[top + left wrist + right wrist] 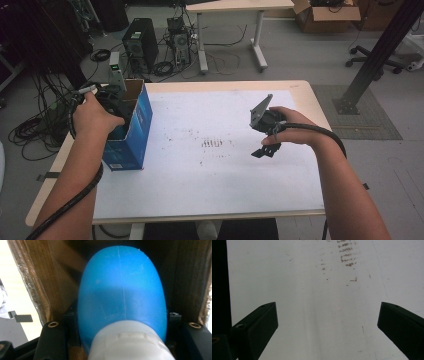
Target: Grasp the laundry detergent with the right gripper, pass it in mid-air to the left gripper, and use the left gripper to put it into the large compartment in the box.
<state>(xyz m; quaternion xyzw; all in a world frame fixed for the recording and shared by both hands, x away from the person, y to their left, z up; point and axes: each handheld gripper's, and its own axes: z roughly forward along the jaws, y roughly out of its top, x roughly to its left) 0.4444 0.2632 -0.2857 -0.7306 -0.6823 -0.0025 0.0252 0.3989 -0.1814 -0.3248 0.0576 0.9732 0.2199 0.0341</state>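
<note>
at the nine o'clock edge of the table (210, 200), an open blue box (132, 132) is standing upright, and the left hand (92, 117) is reaching down into its mouth with the left gripper (117, 107). in the left gripper view, a blue bottle (122, 292) with a white cap (130, 343) is sitting between the two black jaws, which are pressing against its sides, so the tongs are clamping the bottle; brown cardboard walls of the box are rising at nine and three o'clock around it. the bottle is inside the box, cap end toward the camera.

toward three o'clock on the white sheet (200, 180) covering the table, the right hand (295, 130) is holding the right gripper (264, 150) just above the surface. in the right gripper view its jaws are spread wide with nothing between them, the right gripper (327, 322) pointing at bare white sheet, with brown smudge marks (347, 253) at twelve o'clock.
</note>
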